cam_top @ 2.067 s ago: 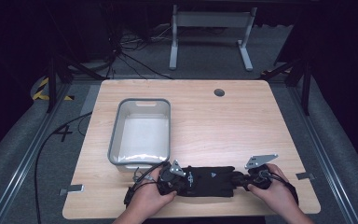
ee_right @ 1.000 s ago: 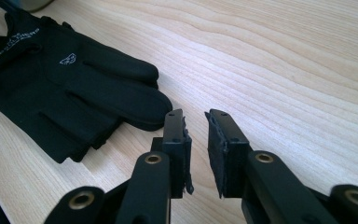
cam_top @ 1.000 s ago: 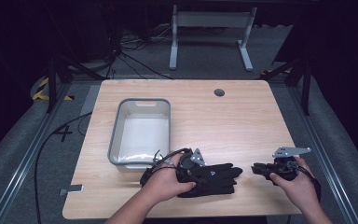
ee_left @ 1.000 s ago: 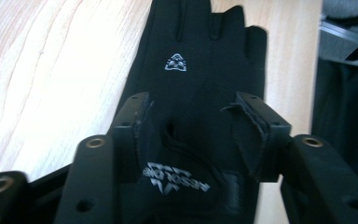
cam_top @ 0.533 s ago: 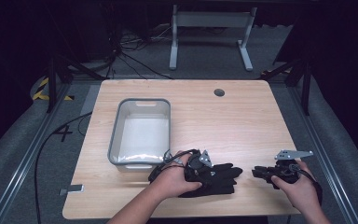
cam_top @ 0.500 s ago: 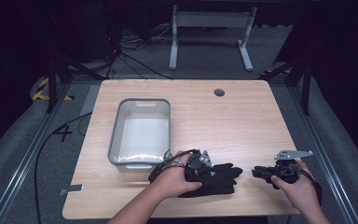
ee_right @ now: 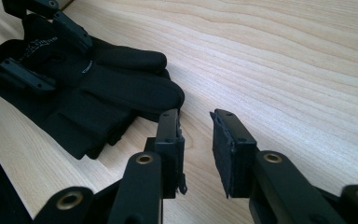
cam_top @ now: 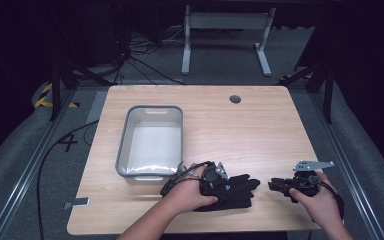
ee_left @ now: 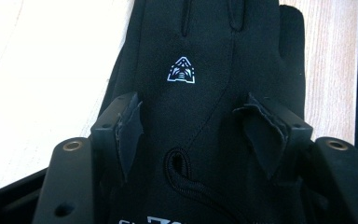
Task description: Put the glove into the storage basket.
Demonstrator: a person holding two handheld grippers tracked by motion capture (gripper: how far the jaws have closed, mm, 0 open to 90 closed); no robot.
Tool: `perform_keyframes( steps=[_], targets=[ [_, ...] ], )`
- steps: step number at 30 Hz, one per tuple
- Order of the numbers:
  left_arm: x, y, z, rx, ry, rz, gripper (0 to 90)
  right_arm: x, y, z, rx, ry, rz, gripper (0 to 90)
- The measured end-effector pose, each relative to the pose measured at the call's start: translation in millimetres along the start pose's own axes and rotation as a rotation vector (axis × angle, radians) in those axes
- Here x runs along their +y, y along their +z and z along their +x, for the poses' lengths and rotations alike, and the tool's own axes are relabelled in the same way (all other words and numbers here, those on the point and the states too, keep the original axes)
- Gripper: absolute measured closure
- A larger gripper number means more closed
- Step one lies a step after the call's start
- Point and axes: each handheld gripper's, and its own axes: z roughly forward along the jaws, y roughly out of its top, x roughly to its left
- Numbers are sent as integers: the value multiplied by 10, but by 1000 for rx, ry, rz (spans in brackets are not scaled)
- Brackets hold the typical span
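The black glove (ee_left: 205,93) bears a small pale triangular logo; its lettering is unreadable.

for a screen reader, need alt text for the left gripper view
A black glove with a small white triangular logo lies flat on the wooden table, with the left gripper open, its jaws spread over the glove's back.

Each black hand-held gripper ends in two flat black jaws faced with frayed dark pads (ee_left: 129,125), fixed by brass-ringed screws (ee_right: 144,159). The right hand-held gripper (cam_top: 280,184) carries a grey three-cornered plate (cam_top: 312,164). Thin black cables (cam_top: 195,166) loop from the left hand-held gripper (cam_top: 221,179).
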Motion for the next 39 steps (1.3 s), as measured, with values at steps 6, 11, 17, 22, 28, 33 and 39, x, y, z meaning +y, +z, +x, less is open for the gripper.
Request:
perform_keyframes(
  steps=[6, 11, 17, 22, 28, 33, 39],
  targets=[
    [0, 36, -6, -29, 18, 7, 274, 7, 8, 10, 7, 1, 0, 716],
    [38, 56, -44, -10, 48, 43, 245, 13, 0, 27, 10, -6, -3, 716],
    [71, 79, -107, 45, 99, 82, 253, 15, -10, 36, 15, -9, -12, 713],
    [77, 83, -129, 65, 90, 89, 283, 18, -6, 48, 23, -13, -10, 713],
    [80, 60, -103, 95, 50, 76, 400, 21, 15, 62, 29, -17, -4, 714],
    [72, 30, -66, 119, 4, 58, 603, 25, 0, 53, 28, -16, -10, 716],
    [73, -25, 8, 73, -61, 28, 673, 20, -2, 26, 25, -12, -11, 719]
  ],
)
